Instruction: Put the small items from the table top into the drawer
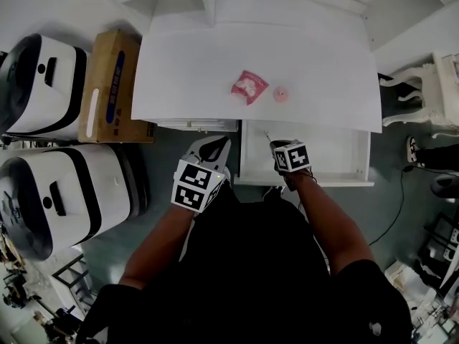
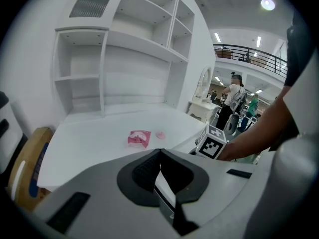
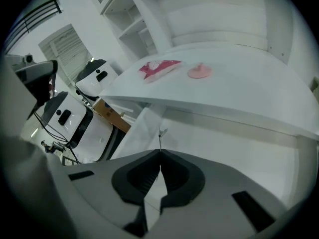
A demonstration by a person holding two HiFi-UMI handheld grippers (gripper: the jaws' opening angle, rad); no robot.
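A pink packet and a small pink round item lie side by side on the white table top. Below its front edge the white drawer stands pulled out. My right gripper is over the drawer's left part, shut on a thin metal pin that sticks out past its tips. My left gripper hangs in front of the table edge, left of the drawer, shut with nothing in it.
Two white-and-black machines and a cardboard box stand on the floor at the left. White shelves rise behind the table. A white chair is at the right. People stand far off in the left gripper view.
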